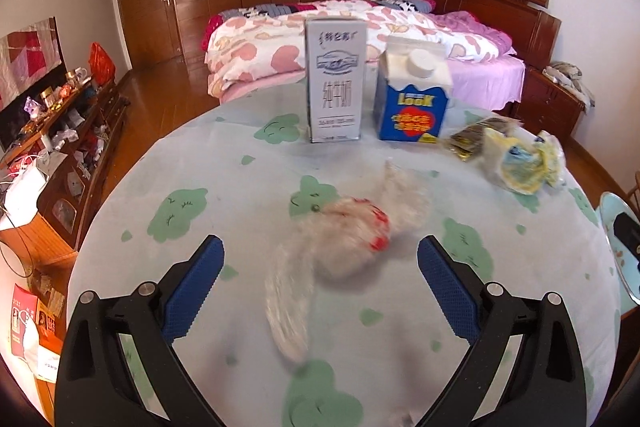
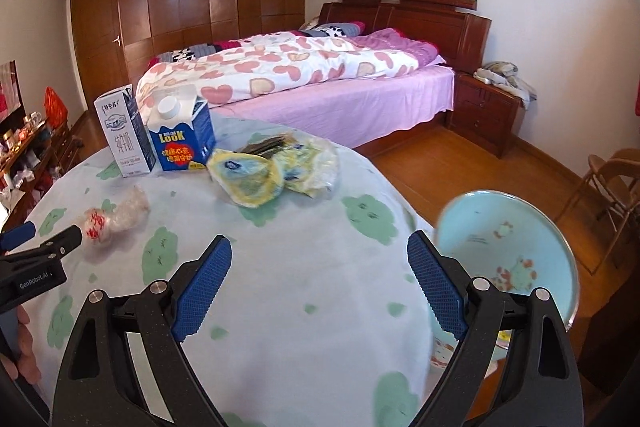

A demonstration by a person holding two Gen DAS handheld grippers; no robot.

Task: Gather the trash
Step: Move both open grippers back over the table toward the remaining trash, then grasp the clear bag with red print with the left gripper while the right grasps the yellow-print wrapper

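Note:
A crumpled clear plastic bag with red print [image 1: 352, 239] [image 2: 112, 217] lies on the round table [image 1: 200, 187] [image 2: 320, 195]. My left gripper [image 1: 320, 247] [image 2: 44, 235] is open, its blue pads on either side of the bag's near end without pressing it. Nothing sits between the open fingers of my right gripper [image 2: 320, 245], which hangs over the table's near right part. Further back stand a white milk carton [image 1: 335, 79] [image 2: 124, 135] and a blue carton [image 1: 414, 99] [image 2: 182, 139]. Yellow wrappers [image 1: 516, 163] [image 2: 256, 179] and a dark wrapper [image 1: 468, 139] [image 2: 268, 145] lie to their right.
A light blue round bin [image 2: 508, 255] [image 1: 616, 227] stands just off the table's right edge. A bed [image 2: 320, 83] is behind the table, a cluttered sideboard [image 1: 60, 155] to the left, a folding chair [image 2: 612, 187] at the far right.

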